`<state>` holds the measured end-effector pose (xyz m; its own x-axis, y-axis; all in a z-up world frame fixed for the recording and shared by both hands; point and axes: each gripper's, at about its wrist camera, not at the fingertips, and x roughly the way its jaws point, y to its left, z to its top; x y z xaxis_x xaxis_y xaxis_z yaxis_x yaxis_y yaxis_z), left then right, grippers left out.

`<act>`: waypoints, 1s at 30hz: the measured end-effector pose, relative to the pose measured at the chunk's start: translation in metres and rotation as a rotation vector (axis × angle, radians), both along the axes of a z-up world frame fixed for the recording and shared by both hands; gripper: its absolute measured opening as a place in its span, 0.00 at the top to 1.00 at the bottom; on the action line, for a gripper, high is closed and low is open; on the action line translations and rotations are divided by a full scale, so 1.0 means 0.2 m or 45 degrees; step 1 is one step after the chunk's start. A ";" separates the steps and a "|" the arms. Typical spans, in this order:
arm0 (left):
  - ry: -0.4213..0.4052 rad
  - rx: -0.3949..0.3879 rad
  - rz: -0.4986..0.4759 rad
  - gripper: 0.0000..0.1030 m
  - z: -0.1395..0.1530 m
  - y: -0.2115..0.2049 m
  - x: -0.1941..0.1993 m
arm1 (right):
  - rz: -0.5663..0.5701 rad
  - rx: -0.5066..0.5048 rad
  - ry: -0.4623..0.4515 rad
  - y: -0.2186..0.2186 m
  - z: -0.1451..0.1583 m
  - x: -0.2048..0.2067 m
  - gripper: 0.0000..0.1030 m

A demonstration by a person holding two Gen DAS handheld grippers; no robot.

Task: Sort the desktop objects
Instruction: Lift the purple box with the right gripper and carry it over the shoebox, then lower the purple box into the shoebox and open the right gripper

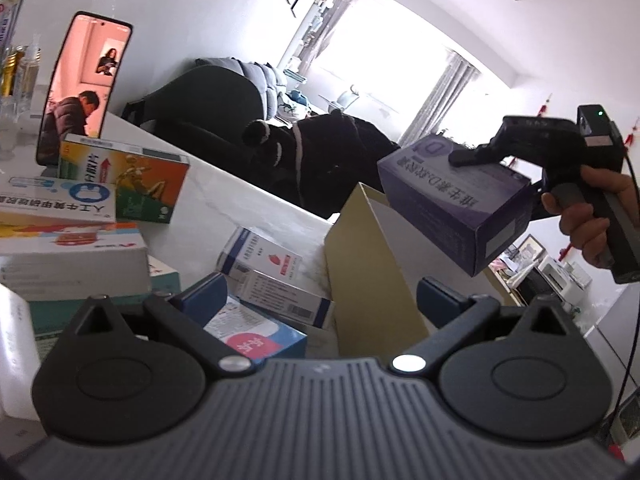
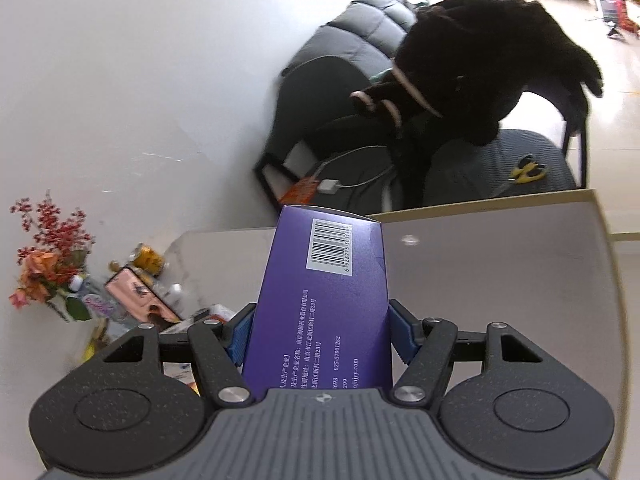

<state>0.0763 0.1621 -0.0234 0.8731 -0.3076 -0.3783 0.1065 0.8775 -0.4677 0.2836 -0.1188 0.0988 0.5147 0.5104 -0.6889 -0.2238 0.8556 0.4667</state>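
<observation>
White tabletop (image 1: 248,204) carries a clutter of medicine boxes (image 1: 132,184) at the left. Held in the air over the cardboard box (image 1: 372,248) at the right, the purple box (image 2: 320,300) is clamped between the right gripper (image 2: 320,330) pads, probably for dropping in. Left gripper (image 1: 320,296) hovers near the pile with fingers spread and empty.

Purple box (image 2: 320,304) tilted, held aloft over the open carton (image 1: 372,264)
</observation>
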 end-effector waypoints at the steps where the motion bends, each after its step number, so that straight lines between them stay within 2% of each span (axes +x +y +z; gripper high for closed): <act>1: 0.003 0.002 -0.009 0.00 0.00 -0.01 0.01 | -0.020 -0.010 0.006 -0.02 -0.02 0.00 0.33; 11: 0.018 0.023 -0.107 0.00 -0.02 -0.16 0.11 | -0.202 -0.110 0.043 -0.22 -0.16 0.04 0.33; 16: 0.023 0.008 -0.142 0.01 -0.03 -0.23 0.18 | -0.267 -0.247 0.018 -0.24 -0.22 0.06 0.33; 22: 0.038 0.076 -0.101 0.12 -0.06 -0.36 0.29 | -0.345 -0.413 0.000 -0.26 -0.39 0.14 0.33; 27: 0.068 0.112 -0.116 0.21 -0.09 -0.43 0.33 | -0.380 -0.558 -0.031 -0.23 -0.48 0.20 0.33; 30: 0.082 0.126 -0.099 0.22 -0.10 -0.43 0.34 | -0.363 -0.639 -0.061 -0.20 -0.51 0.20 0.33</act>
